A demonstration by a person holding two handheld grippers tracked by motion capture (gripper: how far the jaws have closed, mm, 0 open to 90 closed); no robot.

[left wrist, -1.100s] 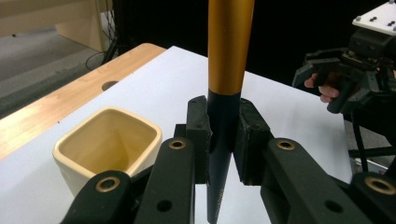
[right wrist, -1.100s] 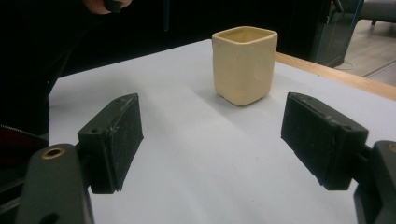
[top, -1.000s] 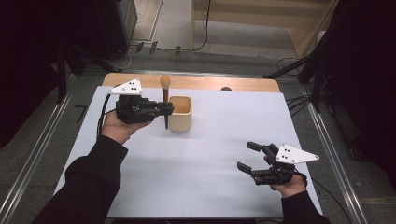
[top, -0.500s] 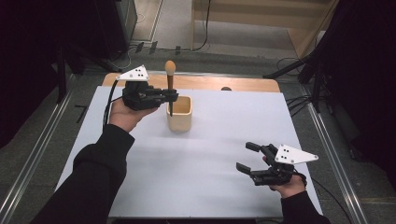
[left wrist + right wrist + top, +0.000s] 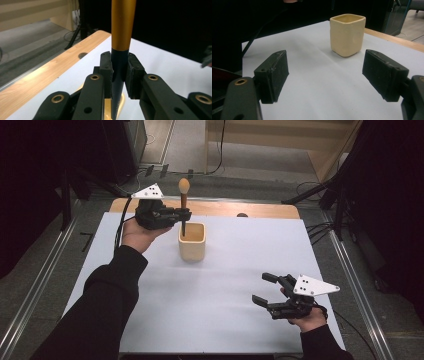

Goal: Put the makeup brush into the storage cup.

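One brush (image 5: 184,200) is the thing in hand: it stands upright, its pale rounded wooden end at the top, a golden-orange ferrule below it and a dark tapered handle pointing down. The lower tip of the handle hangs over the open mouth of a cream square cup (image 5: 192,241); whether the tip touches the cup inside cannot be told. The left gripper (image 5: 184,215) pinches the brush on the dark handle, just beneath the golden part, its two black jaws pressed against it from either side; the left gripper view looks along those jaws at the handle (image 5: 119,70) clamped between them, with a glimpse of the cup's rim beneath. The hand (image 5: 137,232) carrying this gripper comes in from the left, in a dark sleeve, and a grey three-cornered plate (image 5: 149,192) sits on top of the gripper.

The cup stands on the white sheet (image 5: 220,320) that covers most of the worktop, toward the far edge and somewhat left of the middle. Beyond the sheet a strip of bare wood (image 5: 260,210) runs along the far edge.

Well apart from the cup, near the worktop's near right corner, the right gripper (image 5: 264,289) rests low over the sheet with its jaws spread wide and nothing between them. In the right gripper view the two black pads (image 5: 274,75) stand far apart, and the cup (image 5: 347,33) shows between them farther off.
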